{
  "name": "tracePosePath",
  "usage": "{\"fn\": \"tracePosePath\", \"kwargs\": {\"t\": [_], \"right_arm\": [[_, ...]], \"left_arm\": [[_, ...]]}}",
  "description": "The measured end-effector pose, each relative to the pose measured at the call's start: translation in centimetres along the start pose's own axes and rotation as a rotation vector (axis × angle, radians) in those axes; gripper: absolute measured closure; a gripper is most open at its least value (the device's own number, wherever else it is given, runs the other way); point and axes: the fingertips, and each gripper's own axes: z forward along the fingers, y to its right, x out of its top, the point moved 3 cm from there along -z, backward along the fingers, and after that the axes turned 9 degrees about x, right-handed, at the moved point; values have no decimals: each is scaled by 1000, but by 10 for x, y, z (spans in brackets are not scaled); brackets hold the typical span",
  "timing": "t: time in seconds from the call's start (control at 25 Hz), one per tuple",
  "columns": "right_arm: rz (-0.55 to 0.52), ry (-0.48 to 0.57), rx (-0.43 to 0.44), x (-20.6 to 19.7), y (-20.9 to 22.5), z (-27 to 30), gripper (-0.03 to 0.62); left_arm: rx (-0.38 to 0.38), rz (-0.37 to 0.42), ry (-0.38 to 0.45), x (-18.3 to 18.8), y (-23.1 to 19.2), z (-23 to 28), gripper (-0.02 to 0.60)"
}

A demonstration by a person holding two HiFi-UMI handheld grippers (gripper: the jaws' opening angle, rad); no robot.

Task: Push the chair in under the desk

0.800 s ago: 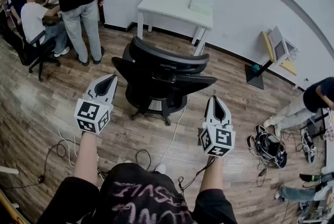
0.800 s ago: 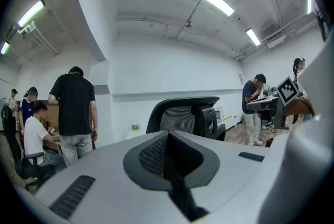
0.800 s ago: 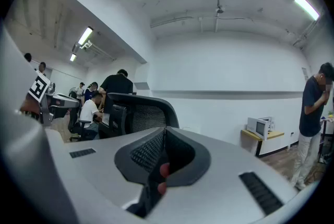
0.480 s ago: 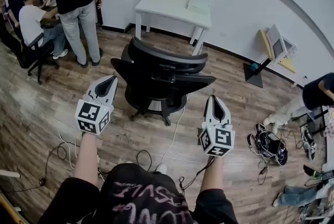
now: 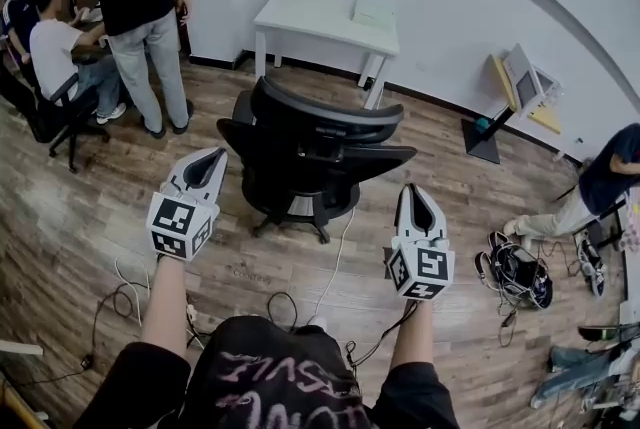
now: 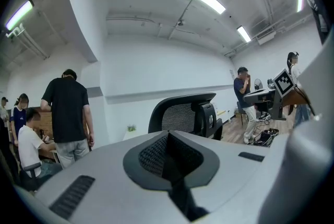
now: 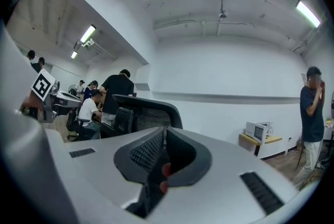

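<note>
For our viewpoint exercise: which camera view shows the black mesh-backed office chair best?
The head view: it shows the whole black mesh-backed office chair, headrest to wheeled base, with the white desk beyond. Both gripper views show only its upper backrest.

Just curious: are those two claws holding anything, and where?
Nothing. The left gripper and right gripper are shut and empty, short of the chair.

Brown wood-plank floor (image 5: 70,207) runs right across. On it stands the black mesh office chair (image 5: 310,152) on its wheeled base, just short of the white rectangular desk (image 5: 325,20) by the wall. A thin white cable (image 5: 338,252) trails out from under the chair. Looped black cables (image 5: 112,302) lie lower left, and a black bundle of gear (image 5: 515,275) lies at right.
</note>
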Motion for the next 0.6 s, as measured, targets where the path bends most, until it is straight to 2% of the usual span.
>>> {"fn": "tracePosePath", "kwargs": {"t": [0.2, 0.6], "right_arm": [[-106, -37, -15, -2, -21, -4, 565], [-134, -93, -12, -10, -20, 7, 562]], "left_arm": [[-40, 37, -7, -8, -9, -3, 566], [-95, 80, -40, -18, -13, 15, 566]]}}
